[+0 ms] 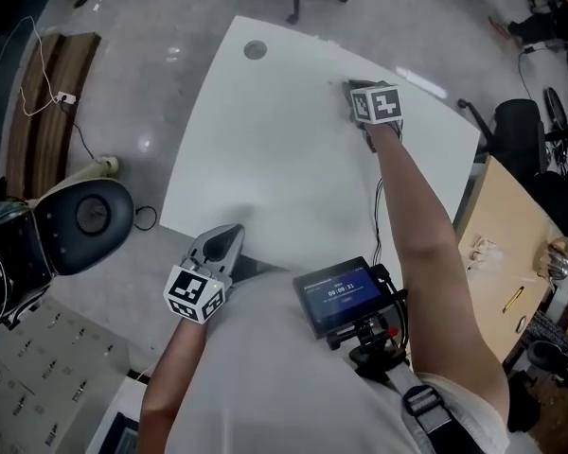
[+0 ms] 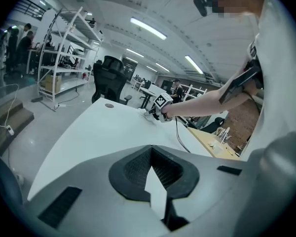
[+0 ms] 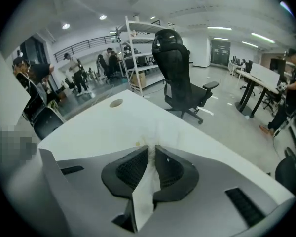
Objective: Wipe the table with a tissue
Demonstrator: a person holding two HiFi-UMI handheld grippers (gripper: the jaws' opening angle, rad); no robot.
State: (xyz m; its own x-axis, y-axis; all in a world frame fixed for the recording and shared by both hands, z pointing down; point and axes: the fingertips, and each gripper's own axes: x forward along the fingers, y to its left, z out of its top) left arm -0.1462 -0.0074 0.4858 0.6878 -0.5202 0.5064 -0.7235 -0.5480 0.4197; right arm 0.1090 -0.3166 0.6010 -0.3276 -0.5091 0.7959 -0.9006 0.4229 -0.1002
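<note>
The right claw (image 3: 151, 151) is clenched on a white tissue (image 3: 145, 194), whose front end is bunched against the far part of the white surface (image 1: 265, 149) (the arm reaches well out across it). The left claw (image 2: 150, 149) is closed, with nothing seen in it, over the surface's near edge. A black office chair (image 3: 180, 73) stands beyond.

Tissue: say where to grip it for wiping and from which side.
Grip the tissue at its bunched middle, from above, jaws tilted steeply down, as the right gripper holds it: a thin strip is pinched between the jaws, and the crumpled end lies on the table ahead.
</note>
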